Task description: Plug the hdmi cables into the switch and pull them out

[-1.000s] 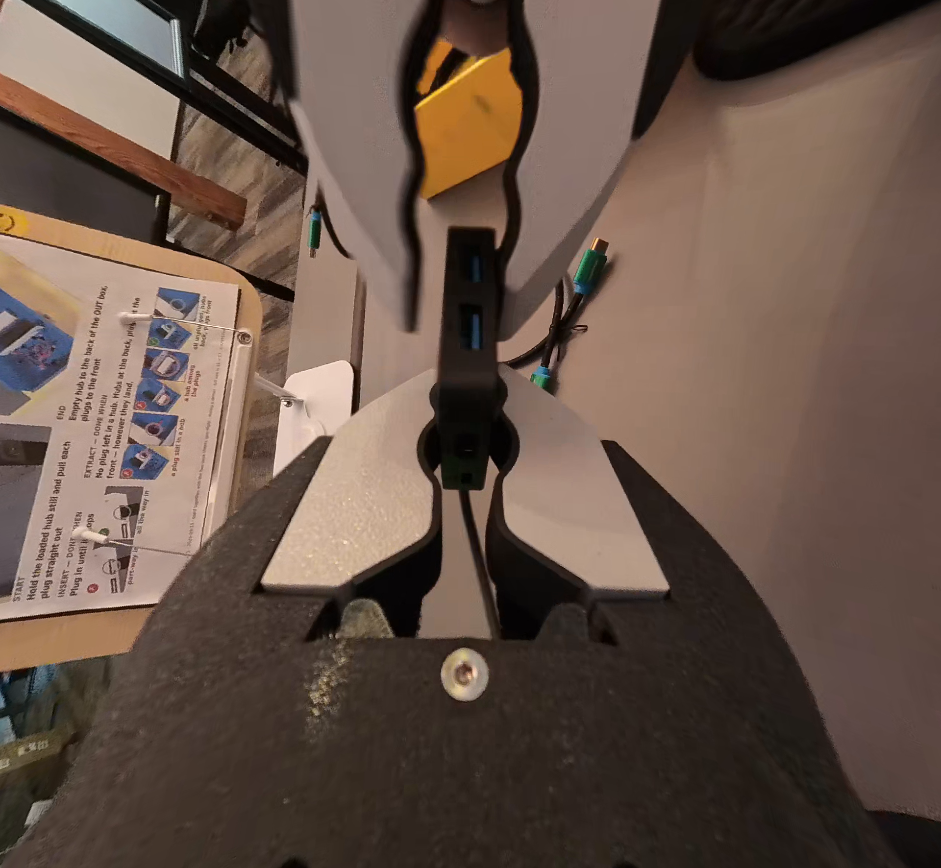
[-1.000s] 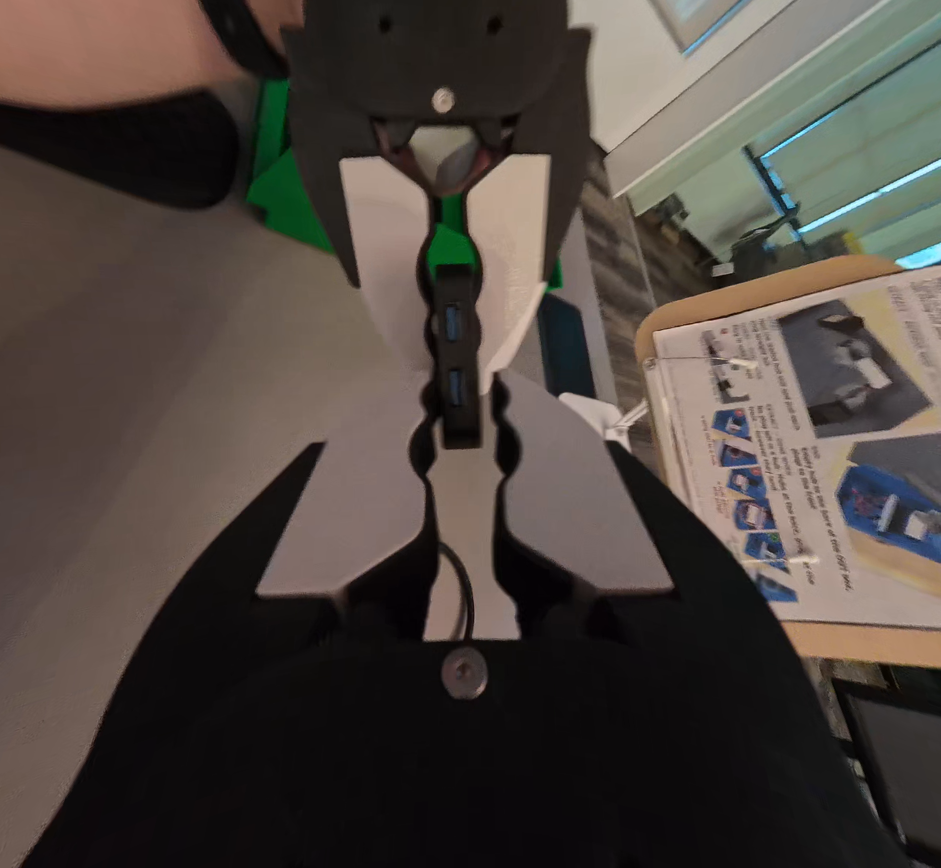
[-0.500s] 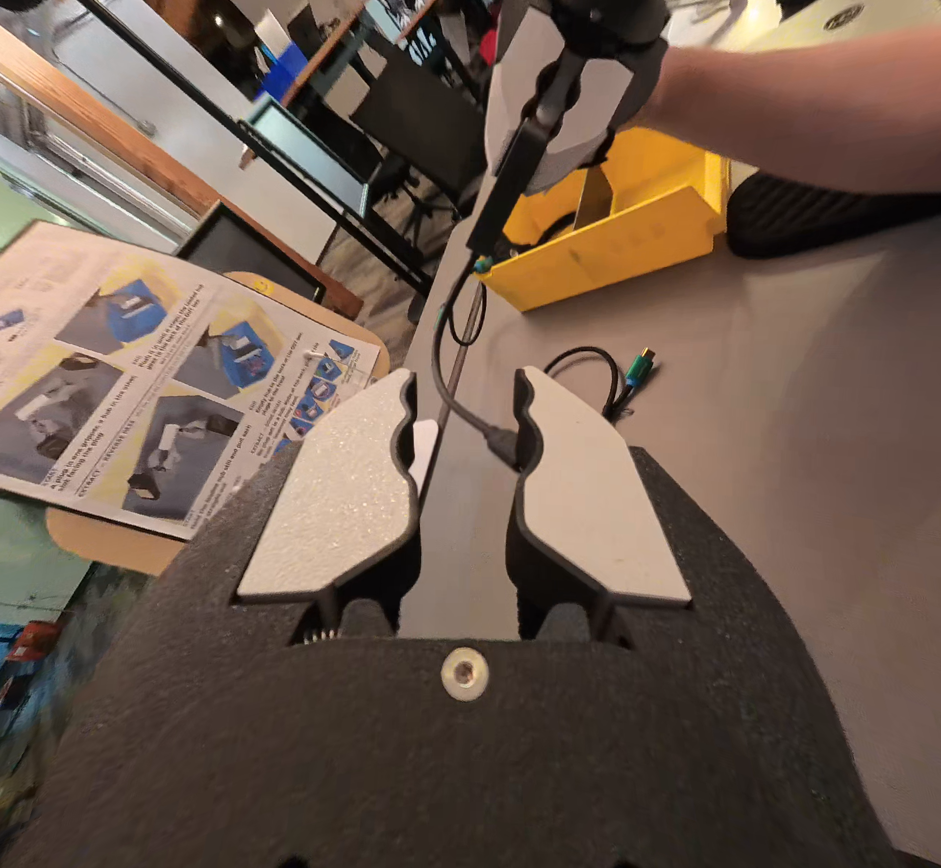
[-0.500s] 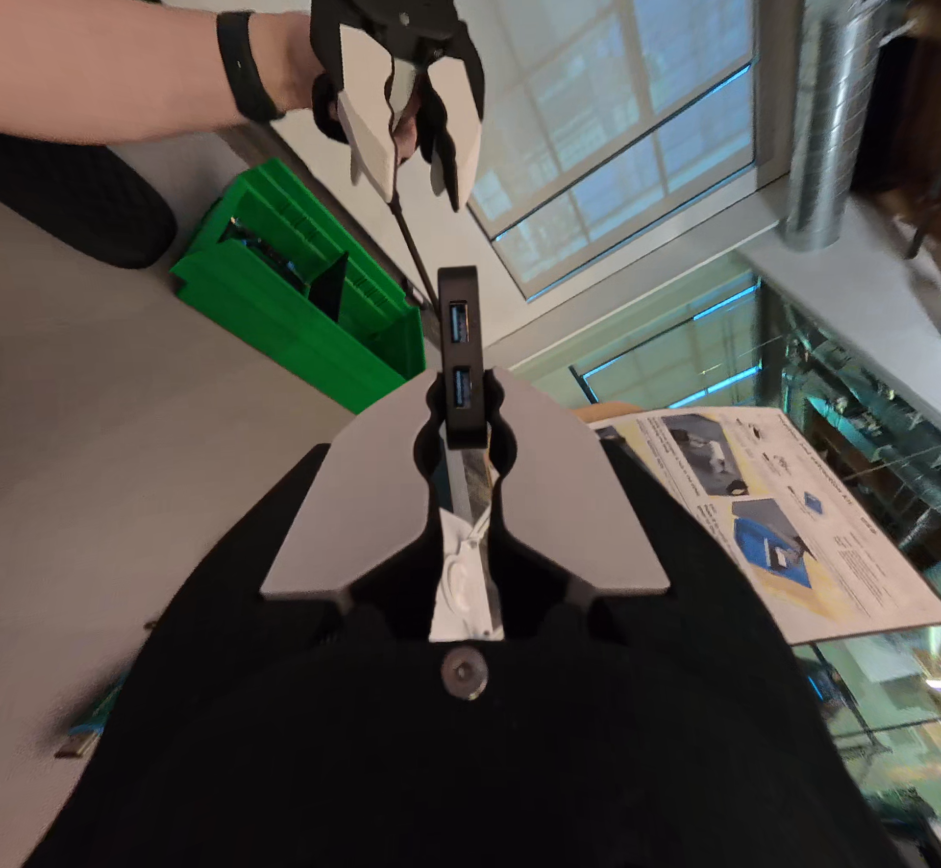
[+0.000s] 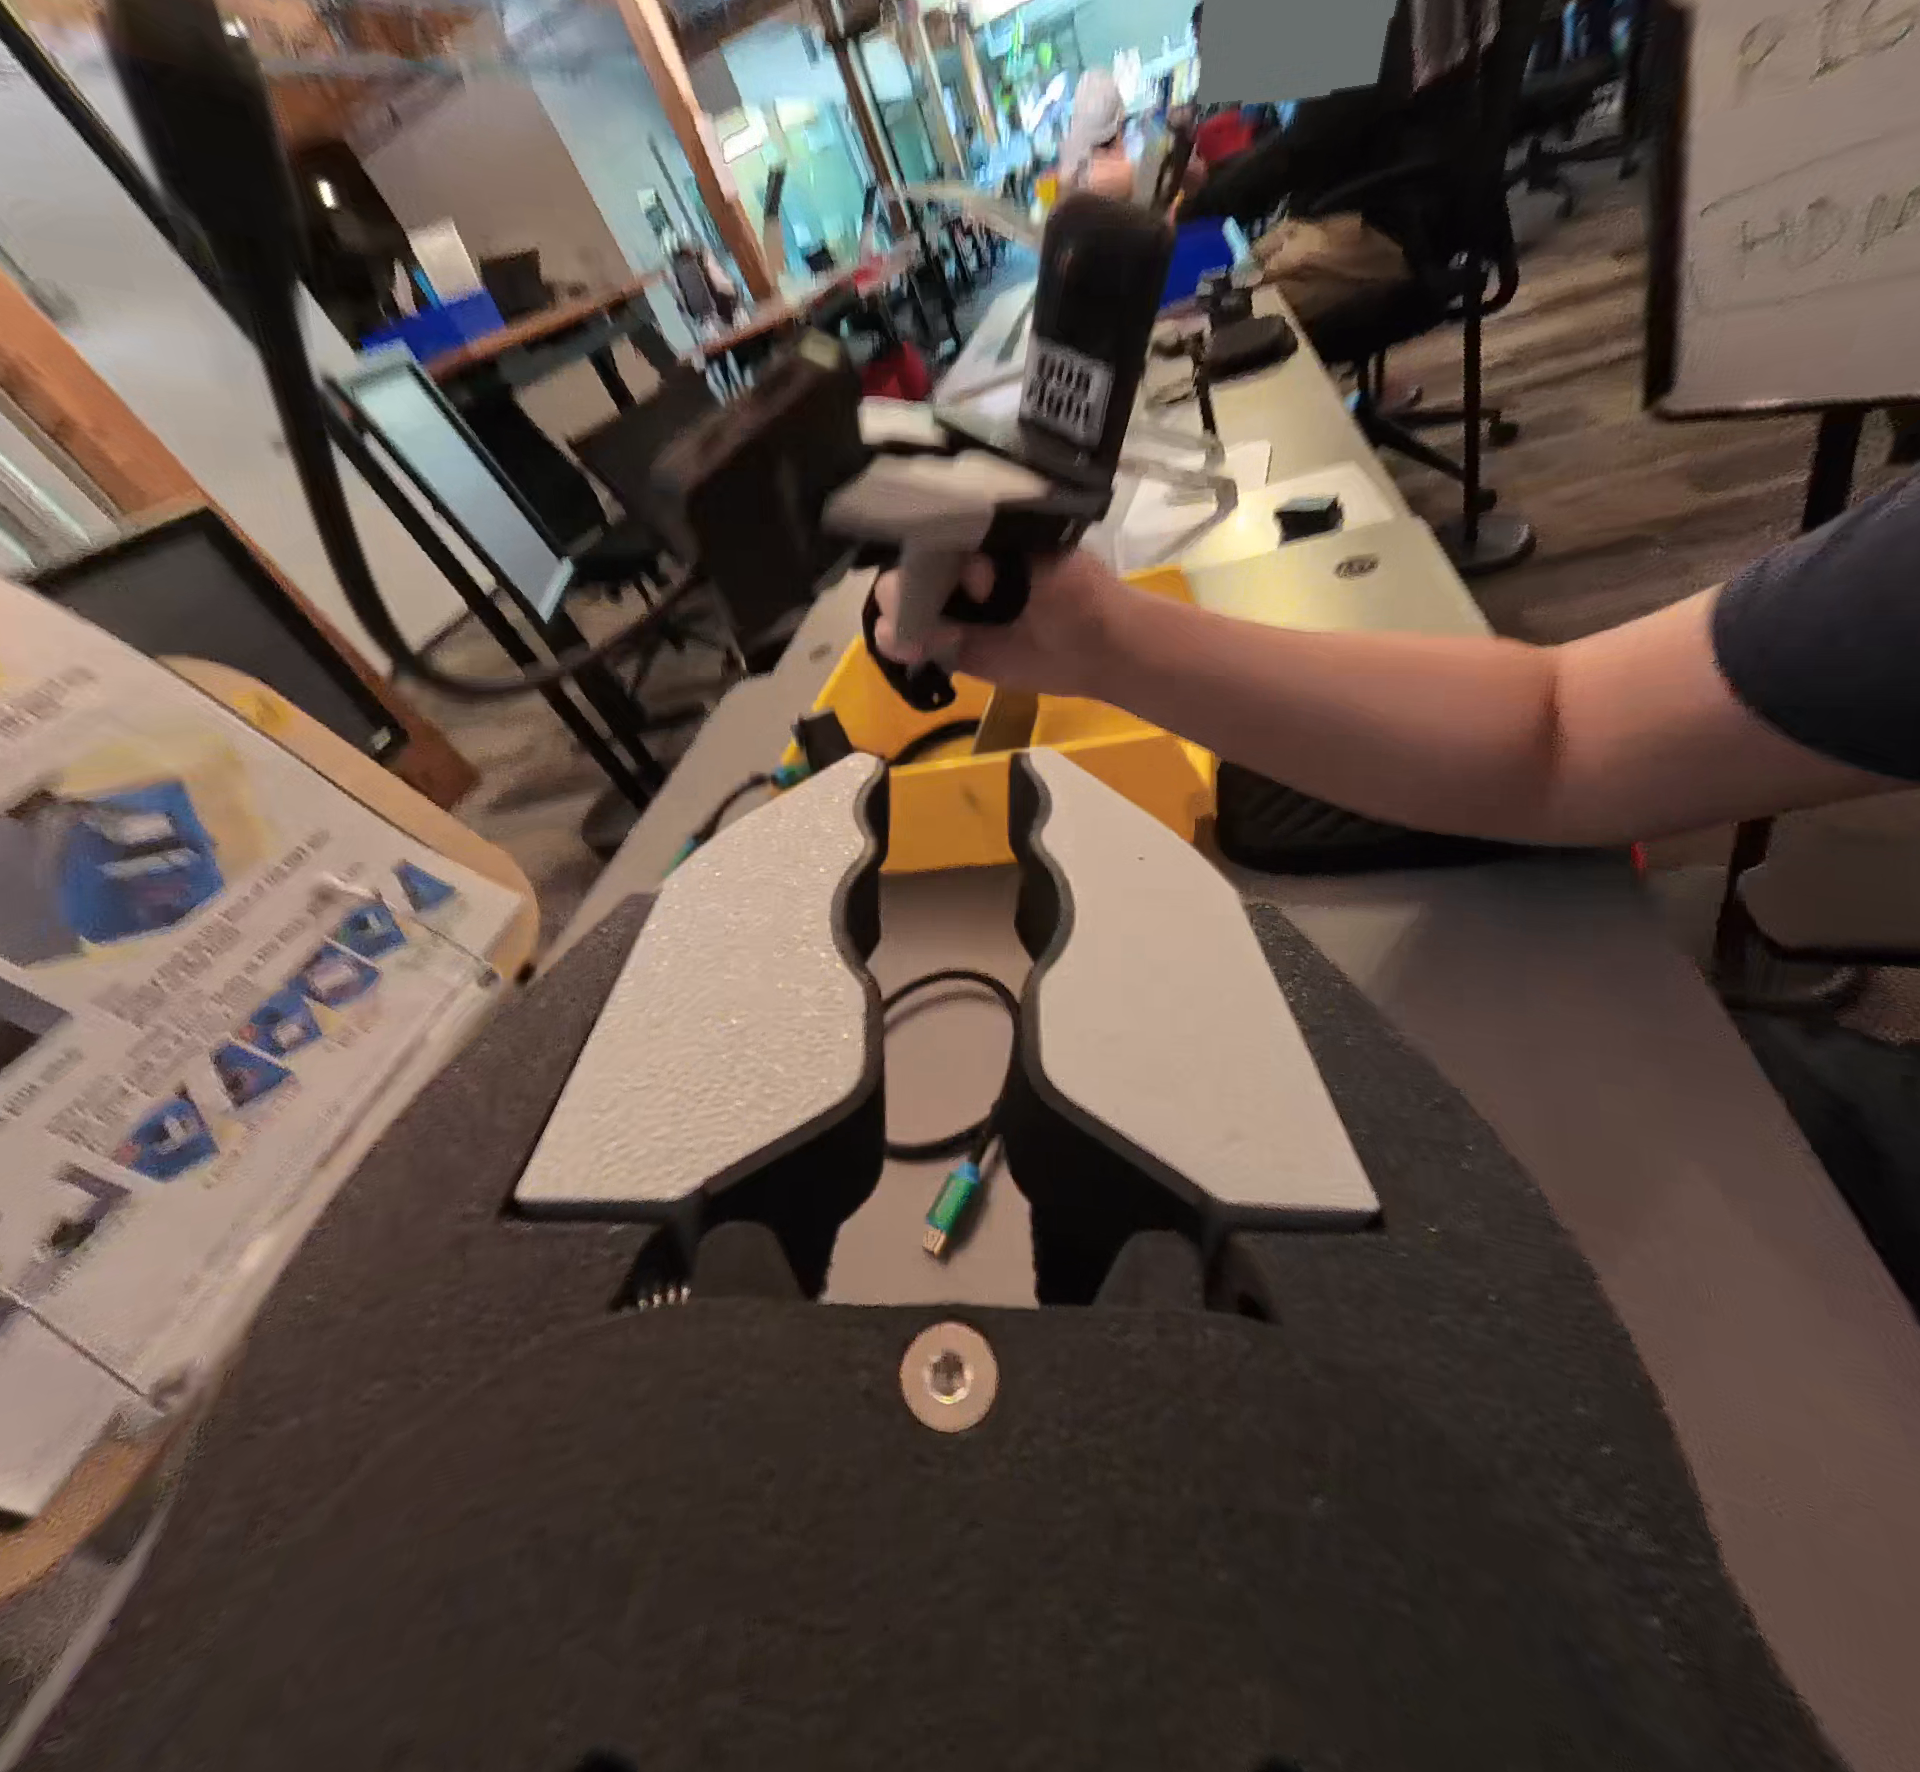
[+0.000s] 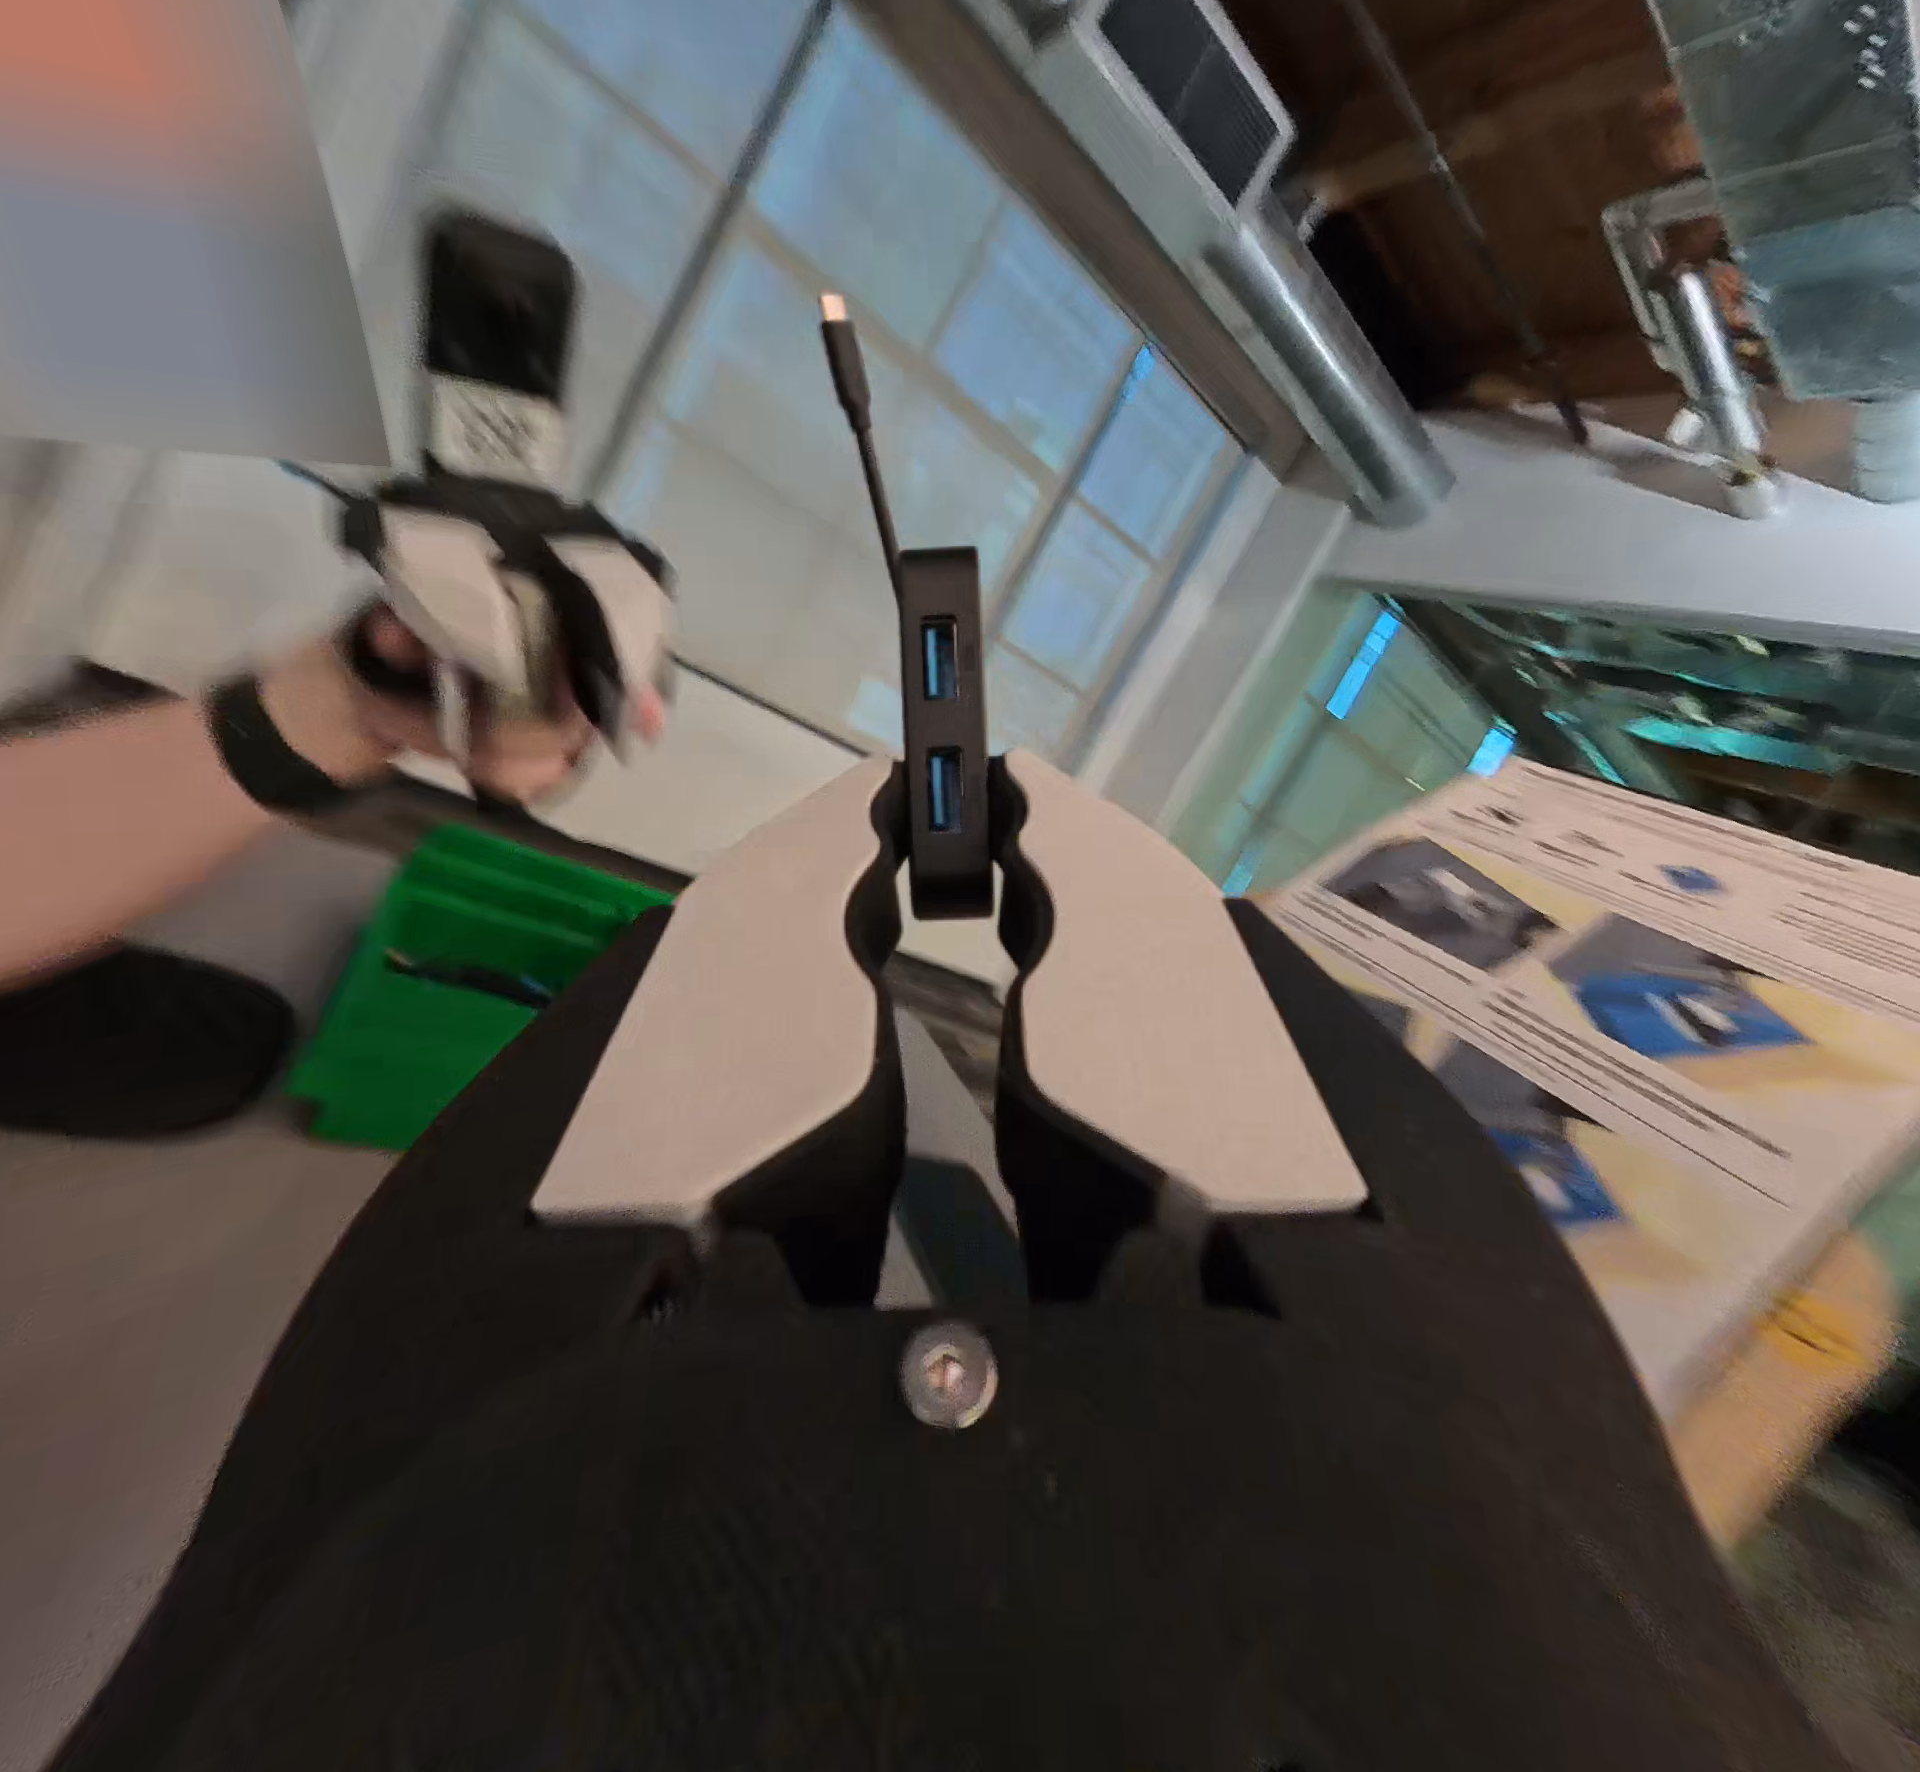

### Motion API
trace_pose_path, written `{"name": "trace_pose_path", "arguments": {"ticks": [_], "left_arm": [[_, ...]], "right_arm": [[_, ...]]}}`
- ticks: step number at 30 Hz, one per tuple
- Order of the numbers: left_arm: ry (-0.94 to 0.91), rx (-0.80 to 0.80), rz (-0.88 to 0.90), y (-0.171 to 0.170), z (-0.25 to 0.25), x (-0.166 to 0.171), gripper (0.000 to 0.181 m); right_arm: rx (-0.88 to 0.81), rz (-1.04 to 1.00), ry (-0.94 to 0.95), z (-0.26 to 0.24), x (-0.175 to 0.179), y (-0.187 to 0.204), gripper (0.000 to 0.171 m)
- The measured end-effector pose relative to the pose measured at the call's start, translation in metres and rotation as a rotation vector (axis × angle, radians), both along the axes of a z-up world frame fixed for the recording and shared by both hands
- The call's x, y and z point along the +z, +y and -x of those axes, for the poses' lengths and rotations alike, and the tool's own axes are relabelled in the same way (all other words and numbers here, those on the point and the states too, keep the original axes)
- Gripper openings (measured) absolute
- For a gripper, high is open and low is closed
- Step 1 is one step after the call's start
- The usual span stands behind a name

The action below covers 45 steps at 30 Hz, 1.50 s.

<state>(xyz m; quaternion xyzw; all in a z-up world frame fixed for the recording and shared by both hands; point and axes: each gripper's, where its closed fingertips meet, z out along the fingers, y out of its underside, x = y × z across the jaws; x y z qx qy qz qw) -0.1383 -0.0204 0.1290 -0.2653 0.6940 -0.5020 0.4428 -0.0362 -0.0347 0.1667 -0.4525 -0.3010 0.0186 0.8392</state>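
Now the right tongs pinch the black switch at frame centre; the left tongs hang spread over a green-tipped cable on the desk. Next, probably grasp its plug squarely.

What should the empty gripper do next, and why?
Probably lower the left gripper and close on the green-tipped cable lying on the table between its open fingers. It holds nothing, while the right gripper is clamped on the black hub, whose two blue ports look empty and want a plug.
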Motion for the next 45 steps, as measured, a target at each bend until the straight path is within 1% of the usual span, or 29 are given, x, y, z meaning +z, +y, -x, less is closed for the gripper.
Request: {"name": "trace_pose_path", "arguments": {"ticks": [1, 3, 6, 9, 12, 14, 15, 17, 19, 22, 25, 27, 30, 32, 34, 37, 38, 41, 45], "left_arm": [[0.021, 0.034, 0.0, 0.004, -0.014, -0.009, 0.024], [0.002, 0.089, 0.014, 0.009, -0.036, -0.018, 0.039], [-0.127, 0.063, 0.043, 0.0, -0.043, -0.009, 0.044], [-0.276, 0.049, 0.041, -0.009, -0.034, 0.008, 0.042], [-0.268, 0.039, -0.025, -0.019, -0.034, 0.002, 0.04], [-0.269, 0.021, -0.066, -0.027, -0.035, -0.003, 0.039], [-0.277, 0.007, -0.085, -0.032, -0.034, -0.004, 0.035], [-0.278, -0.005, -0.146, -0.036, -0.034, -0.01, 0.02], [-0.273, 0.049, -0.207, -0.03, -0.037, -0.014, 0.015], [-0.252, 0.139, -0.326, -0.012, -0.043, -0.022, 0.013], [-0.216, 0.202, -0.396, 0.007, -0.045, -0.029, 0.013], [-0.177, 0.225, -0.431, 0.017, -0.046, -0.034, 0.013], [-0.14, 0.277, -0.508, 0.029, -0.048, -0.042, 0.013], [-0.117, 0.281, -0.529, 0.031, -0.049, -0.047, 0.014], [-0.103, 0.274, -0.533, 0.03, -0.051, -0.051, 0.013], [-0.06, 0.256, -0.557, 0.027, -0.053, -0.061, 0.014], [-0.052, 0.259, -0.57, 0.028, -0.054, -0.063, 0.014], [-0.048, 0.246, -0.589, 0.028, -0.055, -0.068, 0.016], [-0.059, 0.193, -0.544, 0.02, -0.055, -0.068, 0.017]], "right_arm": [[0.081, -0.022, 0.017, 0.01, 0.002, -0.005, 0.014], [0.211, -0.068, 0.023, 0.028, 0.001, -0.013, 0.014], [0.372, -0.088, 0.017, 0.045, -0.008, -0.019, 0.014], [0.522, -0.085, 0.055, 0.053, -0.017, -0.022, 0.014], [0.643, -0.097, 0.087, 0.063, -0.022, -0.026, 0.014], [0.688, -0.089, 0.08, 0.071, -0.028, -0.025, 0.013], [0.69, -0.082, 0.07, 0.074, -0.032, -0.022, 0.013], [0.688, -0.075, 0.071, 0.074, -0.037, -0.017, 0.013], [0.64, -0.067, 0.076, 0.069, -0.04, -0.009, 0.016], [0.487, -0.029, 0.033, 0.058, -0.047, 0.007, 0.023], [0.352, -0.049, -0.006, 0.043, -0.041, 0.01, 0.027], [0.23, -0.048, -0.122, 0.04, -0.041, 0.011, 0.027], [0.059, -0.01, -0.376, 0.049, -0.046, 0.011, 0.028], [-0.051, 0.048, -0.559, 0.053, -0.059, 0.015, 0.03], [-0.164, 0.092, -0.677, 0.049, -0.069, 0.023, 0.031], [-0.249, 0.122, -0.758, 0.047, -0.08, 0.034, 0.03], [-0.266, 0.137, -0.787, 0.046, -0.084, 0.037, 0.02], [-0.203, 0.223, -0.779, 0.046, -0.096, 0.036, 0.014], [-0.127, 0.201, -0.738, 0.048, -0.096, 0.032, 0.014]]}}
